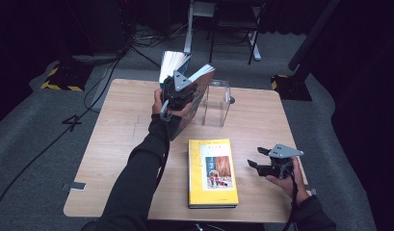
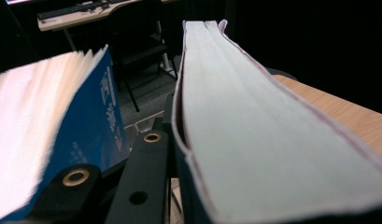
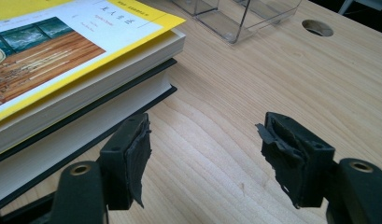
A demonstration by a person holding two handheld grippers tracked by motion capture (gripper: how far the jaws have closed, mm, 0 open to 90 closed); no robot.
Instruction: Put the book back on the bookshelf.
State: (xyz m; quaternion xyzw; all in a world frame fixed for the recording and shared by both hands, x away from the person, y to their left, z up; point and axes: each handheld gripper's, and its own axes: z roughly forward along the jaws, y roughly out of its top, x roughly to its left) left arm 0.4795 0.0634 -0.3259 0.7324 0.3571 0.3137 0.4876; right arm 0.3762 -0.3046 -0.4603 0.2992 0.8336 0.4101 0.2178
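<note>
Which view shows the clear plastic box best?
High view: the clear plastic box stands whole and upright on the table, just right of the books held in the left hand-held gripper. The right gripper view catches just its lower corner at the top edge.

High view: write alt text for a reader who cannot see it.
The left gripper holds two books upright above a wooden table, beside a clear box. A yellow book lies stacked near the front edge; the right gripper rests open beside it.
</note>
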